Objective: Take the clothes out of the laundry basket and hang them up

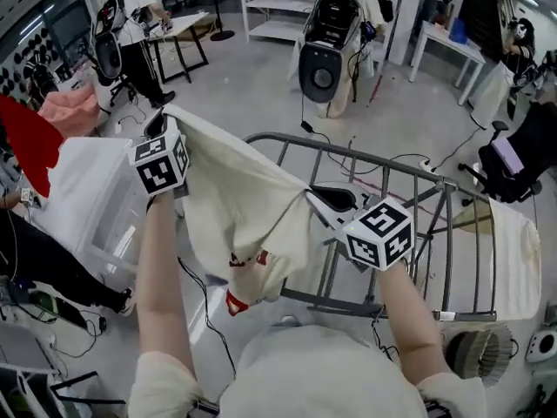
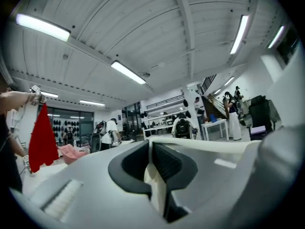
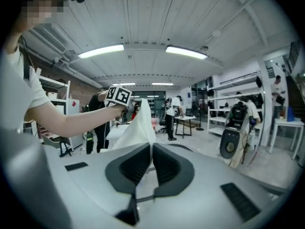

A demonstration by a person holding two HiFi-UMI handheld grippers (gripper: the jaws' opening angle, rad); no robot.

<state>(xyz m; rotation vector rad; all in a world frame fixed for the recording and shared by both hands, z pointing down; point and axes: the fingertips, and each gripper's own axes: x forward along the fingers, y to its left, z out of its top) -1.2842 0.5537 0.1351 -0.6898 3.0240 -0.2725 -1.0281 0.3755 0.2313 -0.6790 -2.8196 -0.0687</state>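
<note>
Cream T-shirt (image 1: 244,207) (red print low on the hanging fold) is in the air over the near rail of the grey drying rack (image 1: 365,157), stretched by two edges. Left claw (image 1: 159,127) is pinched shut on the upper-left edge; cloth shows between its pads (image 2: 167,162). Right claw (image 1: 324,200) is clamped on the opposite edge, lower, above the rack. Judgement: held wide apart so the fabric opens flat for draping over a rail. A second cream garment (image 1: 513,251) already hangs at the rack's right end.
</note>
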